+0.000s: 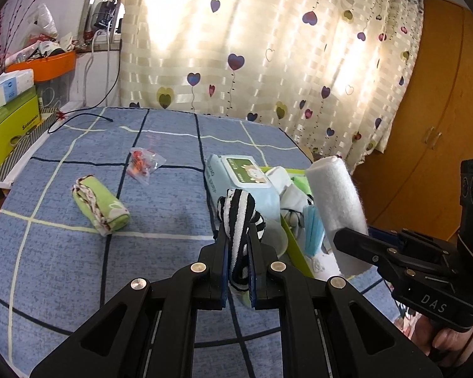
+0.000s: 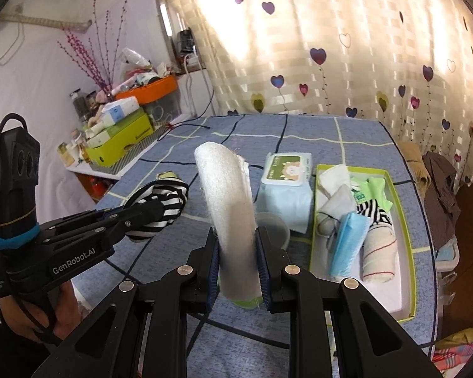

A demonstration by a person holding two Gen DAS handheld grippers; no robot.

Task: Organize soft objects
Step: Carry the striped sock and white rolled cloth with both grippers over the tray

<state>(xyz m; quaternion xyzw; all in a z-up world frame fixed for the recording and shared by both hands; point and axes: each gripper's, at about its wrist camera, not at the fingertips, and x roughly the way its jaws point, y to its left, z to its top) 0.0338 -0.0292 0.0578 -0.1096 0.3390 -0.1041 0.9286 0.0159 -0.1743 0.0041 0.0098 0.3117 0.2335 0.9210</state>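
Observation:
My left gripper (image 1: 239, 236) is shut on a black-and-white striped sock (image 1: 238, 212), held above the blue bedspread (image 1: 63, 258). In the right wrist view that striped sock (image 2: 164, 203) shows in the left gripper (image 2: 156, 206) at the left. My right gripper (image 2: 237, 239) is shut on a rolled white fluffy towel (image 2: 228, 201), which stands upright between the pads; the same towel (image 1: 337, 201) appears at the right of the left wrist view. A green-rimmed tray (image 2: 406, 230) on the right holds folded cloths, a blue face mask (image 2: 347, 242) and a rolled cloth (image 2: 380, 255).
A rolled green cloth (image 1: 101, 204) and a small clear packet with red pieces (image 1: 142, 163) lie on the bed. A wet-wipes pack (image 2: 285, 186) and a clear lidded cup (image 2: 272, 230) sit left of the tray. Boxes and an orange bin (image 2: 151, 89) crowd the left shelf.

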